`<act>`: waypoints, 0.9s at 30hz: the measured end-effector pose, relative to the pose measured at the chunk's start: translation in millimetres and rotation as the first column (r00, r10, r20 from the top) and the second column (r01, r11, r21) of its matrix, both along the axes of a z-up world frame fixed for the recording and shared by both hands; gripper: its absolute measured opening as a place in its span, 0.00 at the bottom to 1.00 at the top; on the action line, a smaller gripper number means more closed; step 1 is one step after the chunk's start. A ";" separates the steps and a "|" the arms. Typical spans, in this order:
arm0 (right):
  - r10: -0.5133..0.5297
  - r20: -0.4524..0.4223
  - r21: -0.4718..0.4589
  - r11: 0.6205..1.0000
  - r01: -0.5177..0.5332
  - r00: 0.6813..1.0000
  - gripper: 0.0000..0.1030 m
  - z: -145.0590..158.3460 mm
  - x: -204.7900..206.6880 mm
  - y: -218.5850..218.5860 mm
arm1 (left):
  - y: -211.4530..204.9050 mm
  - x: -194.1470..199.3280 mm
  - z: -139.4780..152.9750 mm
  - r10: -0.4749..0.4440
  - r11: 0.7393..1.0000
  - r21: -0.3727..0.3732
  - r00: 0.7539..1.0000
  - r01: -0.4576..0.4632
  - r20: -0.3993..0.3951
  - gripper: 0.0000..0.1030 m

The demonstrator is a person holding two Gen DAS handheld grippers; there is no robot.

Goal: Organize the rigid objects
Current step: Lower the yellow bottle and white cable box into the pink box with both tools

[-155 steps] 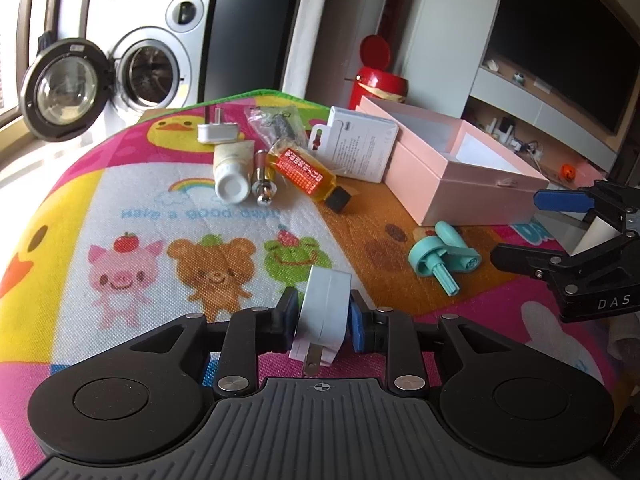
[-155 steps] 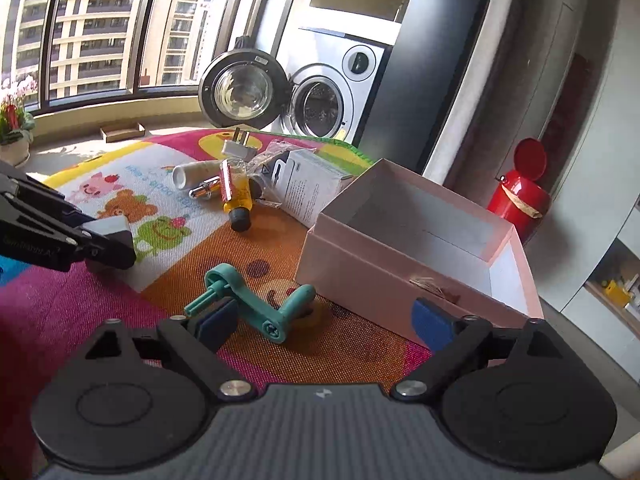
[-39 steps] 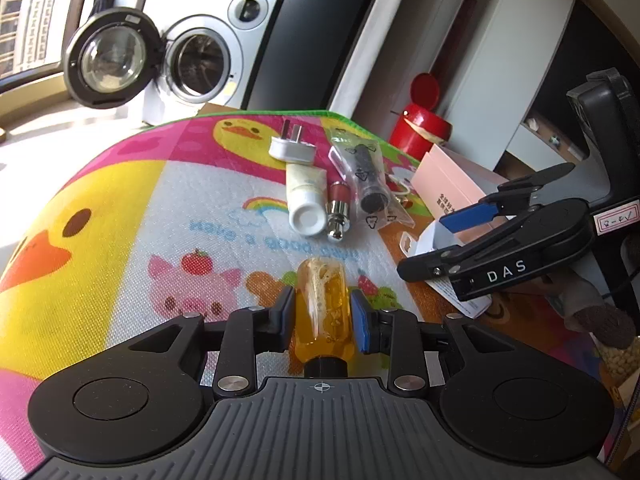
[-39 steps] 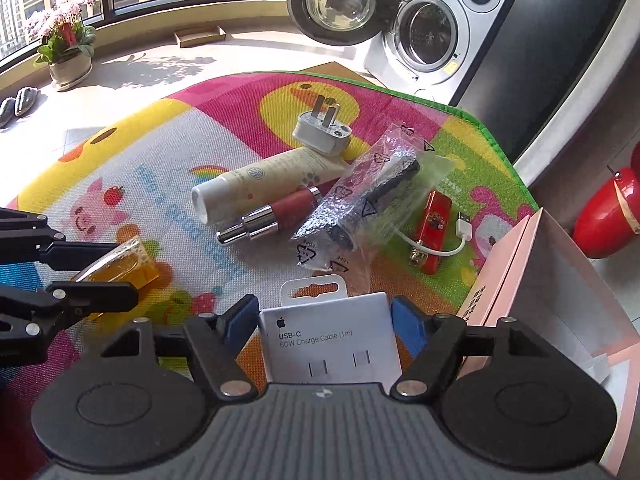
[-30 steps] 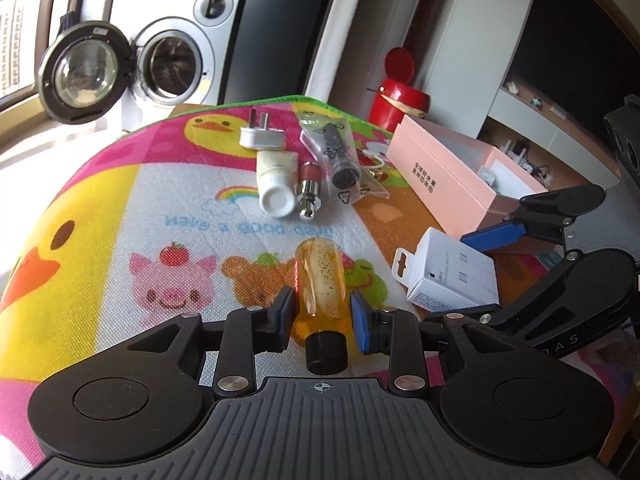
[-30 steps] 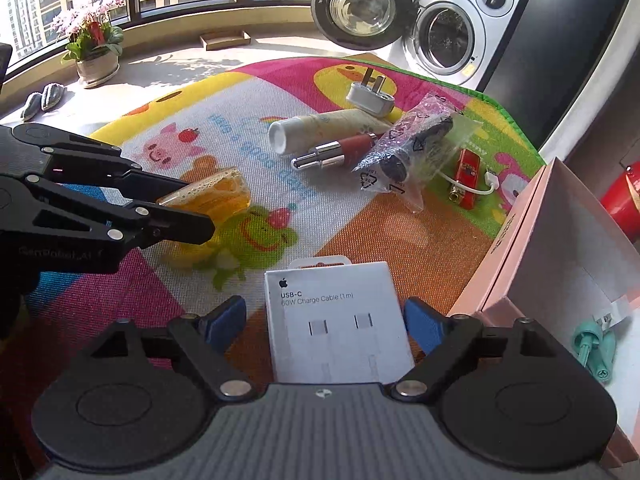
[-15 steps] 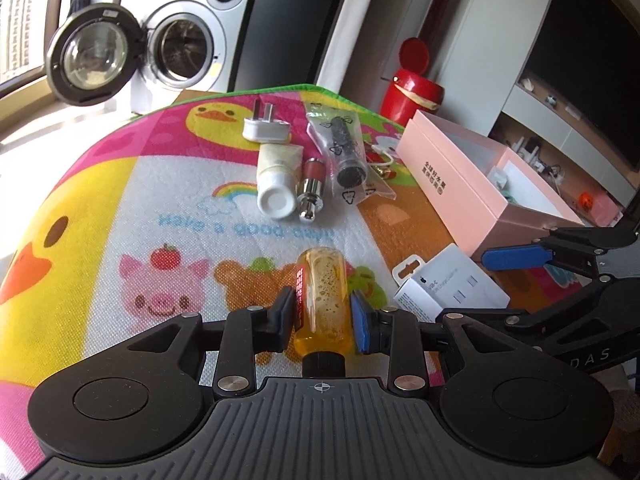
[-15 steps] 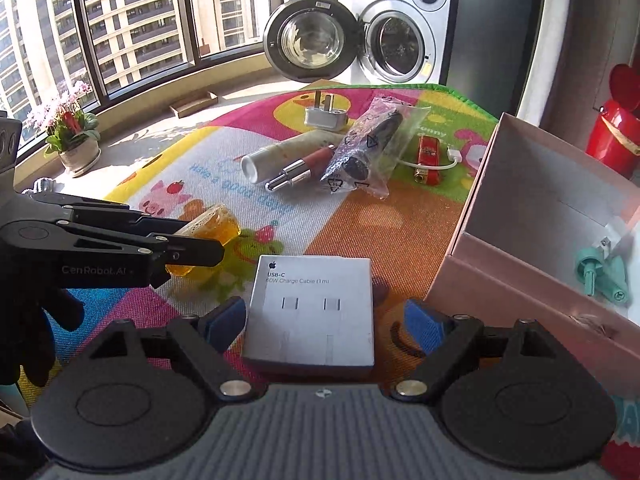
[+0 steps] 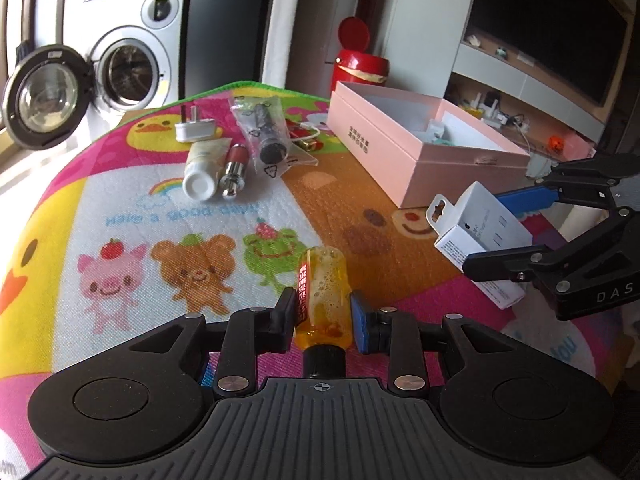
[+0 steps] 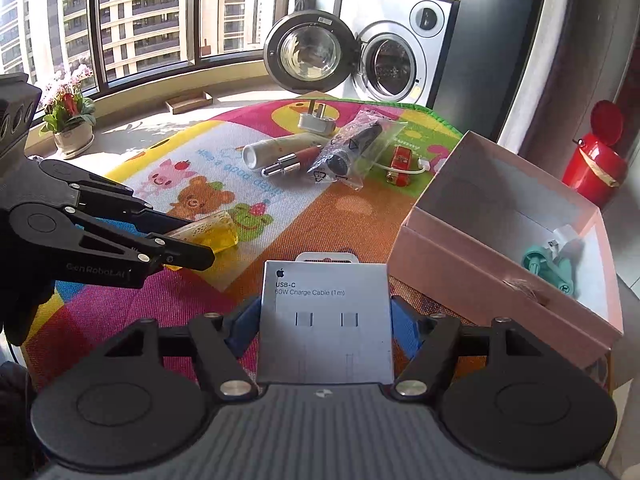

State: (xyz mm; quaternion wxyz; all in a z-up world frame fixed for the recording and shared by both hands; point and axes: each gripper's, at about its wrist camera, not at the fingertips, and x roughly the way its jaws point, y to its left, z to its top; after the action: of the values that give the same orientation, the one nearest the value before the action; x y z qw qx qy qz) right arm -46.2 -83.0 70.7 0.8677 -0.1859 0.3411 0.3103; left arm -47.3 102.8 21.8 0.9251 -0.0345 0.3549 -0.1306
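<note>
My left gripper [image 9: 324, 308] is shut on a yellow liquid bottle [image 9: 322, 280] with a black cap, held just above the cartoon play mat [image 9: 120, 208]. Seen from the right wrist, this gripper [image 10: 200, 240] and its bottle [image 10: 216, 232] are at the left. The jaws of my right gripper [image 10: 324, 320] are closing, and their blue pads press both sides of a white USB-C cable box [image 10: 326, 300]. From the left wrist view that box [image 9: 476, 228] hangs tilted off the mat. The open pink box [image 10: 480, 264] stands to the right, with a teal tool [image 10: 548, 264] inside.
At the mat's far end lie a white plug adapter [image 9: 196, 130], a cream tube [image 9: 204, 168], a lipstick [image 9: 234, 168], a bagged black item [image 9: 266, 136] and a red lighter with a cable [image 10: 400, 160]. Beyond are a red bin [image 9: 360, 64] and a washing machine [image 9: 120, 68] with its door open.
The right gripper's jaws have come in onto the cable box and raised it off the mat. Both grippers have shifted toward the pink box, the left still carrying the bottle.
</note>
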 end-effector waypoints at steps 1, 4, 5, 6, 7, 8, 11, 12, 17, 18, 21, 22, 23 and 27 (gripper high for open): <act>-0.012 0.016 0.004 1.000 0.012 1.000 0.67 4.9 -6.6 -9.4 | -8.1 -4.6 2.6 -0.032 0.999 0.004 0.999 0.032 0.009 0.31; -0.064 0.072 0.023 0.998 0.062 0.995 0.67 22.0 -23.0 -37.7 | -32.2 -15.3 16.7 -0.108 0.994 0.026 0.992 0.107 0.062 0.31; -0.086 0.094 0.030 0.996 0.083 0.992 0.67 28.1 -27.4 -46.0 | -38.5 -16.9 22.9 -0.125 0.992 0.032 0.989 0.123 0.083 0.31; -0.110 0.114 0.039 0.994 0.106 0.987 0.67 33.8 -30.1 -54.1 | -45.5 -18.1 30.4 -0.143 0.989 0.039 0.984 0.139 0.108 0.31; -0.134 0.132 0.048 0.990 0.129 0.982 0.67 39.1 -32.1 -61.7 | -51.0 -18.8 37.2 -0.154 0.988 0.045 0.979 0.150 0.132 0.31; -0.160 0.150 0.059 0.986 0.153 0.976 0.67 44.3 -33.9 -68.9 | -55.5 -18.7 43.2 -0.162 0.986 0.051 0.975 0.156 0.152 0.31; -0.223 0.187 0.099 0.973 0.207 0.957 0.67 57.1 -39.5 -88.4 | -68.6 -19.5 59.0 -0.183 0.983 0.069 0.961 0.172 0.206 0.31; -0.236 0.196 0.111 0.970 0.217 0.952 0.67 60.2 -41.3 -93.5 | -72.6 -20.9 64.3 -0.188 0.982 0.075 0.957 0.176 0.220 0.31; -0.268 0.237 0.147 0.960 0.239 0.934 0.67 71.1 -42.9 -107.1 | -85.2 -15.5 89.6 -0.216 0.975 0.107 0.934 0.193 0.284 0.32; -0.275 0.252 0.153 0.958 0.242 0.928 0.67 74.2 -39.8 -108.3 | -87.5 -10.4 97.2 -0.221 0.974 0.115 0.925 0.195 0.307 0.32; -0.302 0.278 0.180 0.949 0.259 0.912 0.67 82.9 -21.8 -108.4 | -95.1 16.4 119.1 -0.230 0.972 0.127 0.906 0.197 0.355 0.32; -0.312 0.285 0.190 0.945 0.266 0.906 0.67 84.6 -11.9 -106.8 | -96.6 28.0 123.4 -0.226 0.974 0.115 0.907 0.197 0.355 0.32; -0.324 0.291 0.199 0.941 0.275 0.900 0.67 84.8 -0.5 -104.4 | -98.4 46.3 127.7 -0.218 0.976 0.087 0.913 0.200 0.345 0.32; -0.358 0.235 0.211 0.926 0.312 0.904 0.67 75.5 55.6 -92.2 | -101.1 118.9 128.5 -0.181 0.980 -0.031 0.942 0.198 0.281 0.32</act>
State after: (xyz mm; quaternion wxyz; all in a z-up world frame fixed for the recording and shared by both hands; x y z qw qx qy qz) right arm 9.3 -175.2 146.2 0.9589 -0.0905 0.2196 0.1555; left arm 71.6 1.7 150.3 0.9473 -0.0090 0.2197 -0.2330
